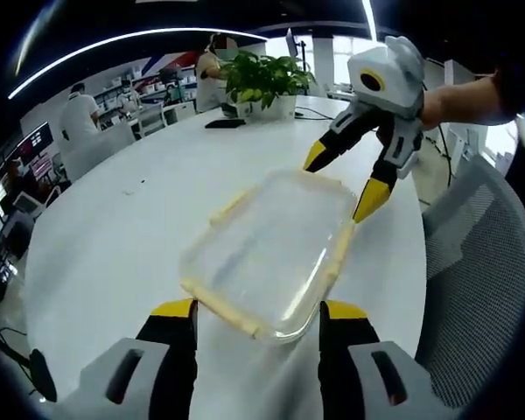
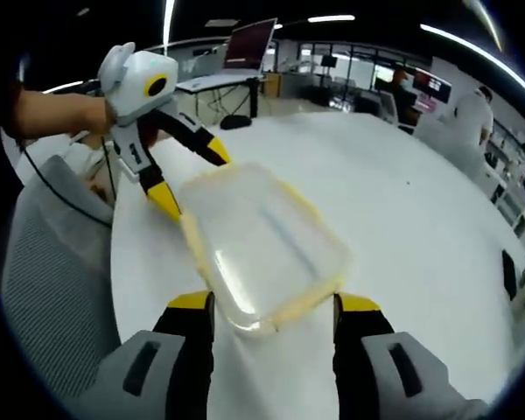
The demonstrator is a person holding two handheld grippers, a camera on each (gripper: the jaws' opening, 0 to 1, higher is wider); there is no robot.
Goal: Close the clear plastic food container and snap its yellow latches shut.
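Left gripper (image 1: 257, 315) spread wide at one end of the clear container (image 1: 271, 249) lying mid-tabletop (image 1: 114, 236); right gripper (image 2: 273, 308) equally spread at the opposite end. Looks light, rigid, slick; I'd press the yellow latches (image 1: 220, 308) at the rim.

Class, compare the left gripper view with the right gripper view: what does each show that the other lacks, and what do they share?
Left gripper view alone: a potted plant at the table's far side, and the right claw reaching in, jaws apart.

Right gripper view alone: an open laptop on a desk behind, and the left claw reaching in, jaws apart.

Shared: the clear container with yellow latches on the white table, and a grey mesh chair.
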